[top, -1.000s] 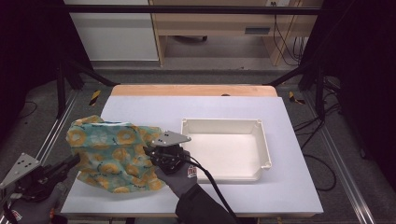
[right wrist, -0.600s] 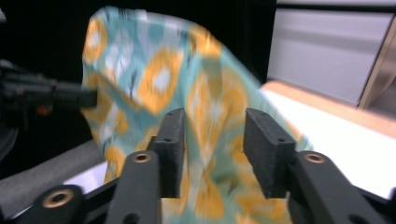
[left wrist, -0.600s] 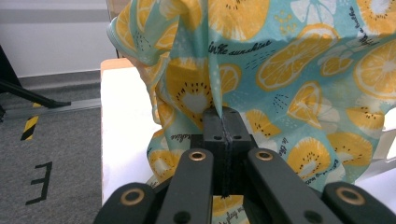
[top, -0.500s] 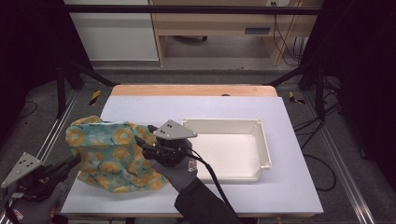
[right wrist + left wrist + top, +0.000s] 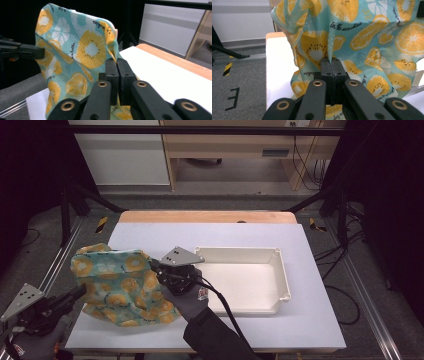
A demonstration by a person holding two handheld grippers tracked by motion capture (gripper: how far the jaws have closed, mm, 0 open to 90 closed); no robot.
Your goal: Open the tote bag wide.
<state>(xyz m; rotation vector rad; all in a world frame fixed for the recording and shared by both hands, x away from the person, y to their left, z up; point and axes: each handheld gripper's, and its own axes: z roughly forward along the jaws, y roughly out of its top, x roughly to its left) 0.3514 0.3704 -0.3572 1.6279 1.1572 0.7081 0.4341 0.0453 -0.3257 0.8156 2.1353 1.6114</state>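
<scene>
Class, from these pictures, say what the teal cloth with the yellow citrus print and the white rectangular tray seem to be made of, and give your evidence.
Teal cloth with yellow citrus print: looks like thin woven fabric, matte; it folds and drapes where the jaws pinch it. White rectangular tray: probably moulded plastic, smooth with a slight sheen, with rigid thin walls and rounded corners.

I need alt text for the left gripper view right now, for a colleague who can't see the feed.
The left gripper, jaws shut, pinches a fold of a teal cloth printed with yellow citrus slices, which hangs draped above and to the right of it. Beyond on the left lie the white table and grey floor with black-and-yellow tape.
</scene>
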